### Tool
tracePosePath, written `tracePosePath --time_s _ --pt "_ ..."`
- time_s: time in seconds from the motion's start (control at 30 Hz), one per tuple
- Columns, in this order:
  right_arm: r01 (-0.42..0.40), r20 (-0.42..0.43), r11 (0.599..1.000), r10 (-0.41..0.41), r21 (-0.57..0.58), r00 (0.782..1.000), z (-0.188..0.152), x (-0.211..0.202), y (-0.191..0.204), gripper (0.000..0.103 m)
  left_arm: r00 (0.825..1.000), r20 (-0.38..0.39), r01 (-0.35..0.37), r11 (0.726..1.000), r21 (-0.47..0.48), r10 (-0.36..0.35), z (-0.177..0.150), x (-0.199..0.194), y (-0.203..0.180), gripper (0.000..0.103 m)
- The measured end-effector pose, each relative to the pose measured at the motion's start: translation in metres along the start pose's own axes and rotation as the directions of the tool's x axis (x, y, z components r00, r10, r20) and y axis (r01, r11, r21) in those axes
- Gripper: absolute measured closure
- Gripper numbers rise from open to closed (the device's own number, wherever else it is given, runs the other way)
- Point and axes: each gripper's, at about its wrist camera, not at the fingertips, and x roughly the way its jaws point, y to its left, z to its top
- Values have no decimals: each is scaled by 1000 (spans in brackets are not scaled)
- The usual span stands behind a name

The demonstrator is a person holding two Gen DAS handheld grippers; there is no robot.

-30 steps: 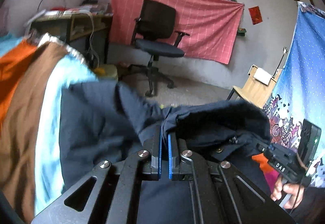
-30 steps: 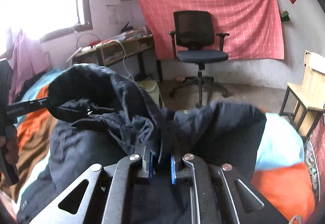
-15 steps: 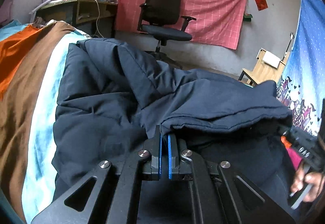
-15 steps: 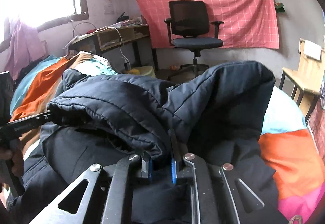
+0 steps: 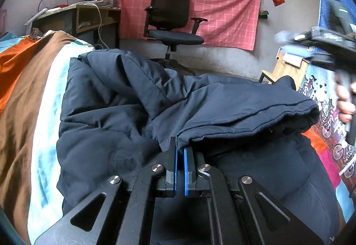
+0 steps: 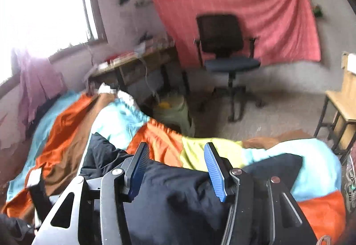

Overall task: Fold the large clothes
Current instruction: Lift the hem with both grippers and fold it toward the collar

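Note:
A large dark navy padded jacket lies folded over on a bed with a striped cover. My left gripper is shut on the jacket's folded edge, low over the cloth. My right gripper is open and empty, raised above the jacket; its view is blurred. The right gripper also shows in the left wrist view, held up at the far right by a hand.
A black office chair stands beyond the bed before a pink wall cloth. A cluttered desk is at the back left. A wooden chair stands at the right. A window glares at the left.
My right gripper has let go of the jacket's edge, opened and lifted up and away. The folded layer has settled flat. My left gripper stays shut on the edge.

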Motion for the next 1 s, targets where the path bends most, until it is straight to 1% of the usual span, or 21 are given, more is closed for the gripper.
tracePosePath --time_s 0.03,0.1,0.17,0.2,0.23,0.3,0.37,0.43,0.47,0.5,0.53,0.57,0.63,0.7,0.77,0.8,0.87,1.0 --pt "-13 -69 1000 14 4 998 -1 19 1 59 1000 0 8 1000 -3 -8 0 -1 1 100" --pt "-33 -178 999 33 -1 983 -15 48 6 72 999 -3 32 999 -9 -32 1 -3 4 100" --pt "-6 -235 999 -7 -53 972 -41 65 13 75 999 -7 52 998 -19 -52 4 -8 8 100" --pt "8 -229 997 -24 -71 973 -56 68 14 75 998 -7 67 997 -24 -67 5 -13 10 99" --pt "13 -221 997 -30 -77 975 -67 67 15 75 997 -3 81 996 -31 -81 7 -18 12 95" --pt "13 -184 998 -25 -69 983 -86 63 13 75 993 8 119 991 -52 -119 13 -31 16 90" --pt "21 -153 997 -31 -70 988 -95 57 10 75 990 34 138 988 -64 -136 20 -44 18 87" --pt "32 -122 998 -39 -62 992 -101 53 9 75 984 81 164 983 -77 -158 32 -58 20 87" --pt "36 -112 998 -43 -59 993 -103 53 9 75 976 132 185 979 -88 -173 41 -68 22 85" --pt "39 -103 998 -45 -57 994 -104 53 9 75 971 157 197 976 -93 -181 48 -74 24 81" --pt "36 -95 998 -41 -47 995 -105 54 8 75 968 179 194 976 -96 -175 57 -77 25 68" --pt "34 -88 999 -37 -37 995 -107 54 7 75 972 186 163 982 -94 -143 67 -77 25 61" --pt "34 -74 999 -36 -29 997 -109 53 7 75 977 173 146 985 -89 -129 84 -64 25 61" --pt "45 -58 998 -47 -37 997 -111 50 9 75 989 129 83 991 -102 -69 96 -39 24 61" --pt "61 -43 997 -64 -48 997 -113 47 11 75 995 91 56 991 -122 -45 103 -7 31 62" --pt "65 -39 997 -67 -49 997 -114 46 12 75 998 64 37 990 -133 -29 102 6 35 62" --pt "67 -32 997 -68 -46 997 -117 42 11 76 1000 29 6 988 -156 -1 95 27 48 72" --pt "49 -31 998 -50 -27 998 -121 48 7 77 998 -54 -24 982 -189 14 67 56 70 73"
